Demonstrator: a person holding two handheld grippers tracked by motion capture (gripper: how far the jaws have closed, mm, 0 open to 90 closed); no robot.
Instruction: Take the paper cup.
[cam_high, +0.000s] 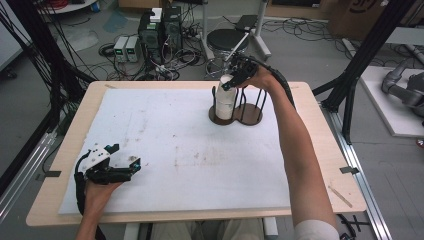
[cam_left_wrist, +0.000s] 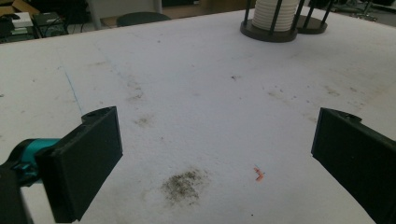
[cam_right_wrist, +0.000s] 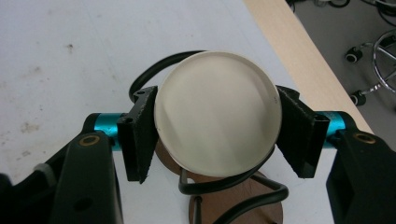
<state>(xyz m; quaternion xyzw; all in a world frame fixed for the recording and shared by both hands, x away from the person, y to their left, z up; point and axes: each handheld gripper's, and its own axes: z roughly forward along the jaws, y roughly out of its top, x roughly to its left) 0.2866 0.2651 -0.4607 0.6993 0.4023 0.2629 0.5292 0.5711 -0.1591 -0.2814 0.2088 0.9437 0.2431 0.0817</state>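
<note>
The left gripper (cam_high: 125, 167) is found at the near edge, at about 8 o'clock on the table (cam_high: 310, 100), resting on the white foam mat (cam_high: 175, 145). Its jaws stand wide apart with nothing between them; in the left gripper view bare, stained mat is seen in the gap.

At about 1 o'clock on the mat, a dark wooden rack (cam_high: 248, 116) with thin black uprights is noted. The stack of white discs (cam_high: 225, 102) is held within its left ring of rods.

The right gripper (cam_right_wrist: 215, 136) is poised over the top of that stack. Its jaws are set against opposite edges of the topmost disc (cam_right_wrist: 217, 112), at 9 and 3 o'clock of its rim. Contact appears made, though firm clamping cannot be confirmed.

The disc is judged light, stiff and probably smooth at the rim, so slipping is a risk. If ceramic, it is fragile. Hold is best taken across the full diameter, level, and the lift kept straight up between the rods.

In appearance the disc is round, flat, plain and off-white, matt with a faint sheen.
</note>
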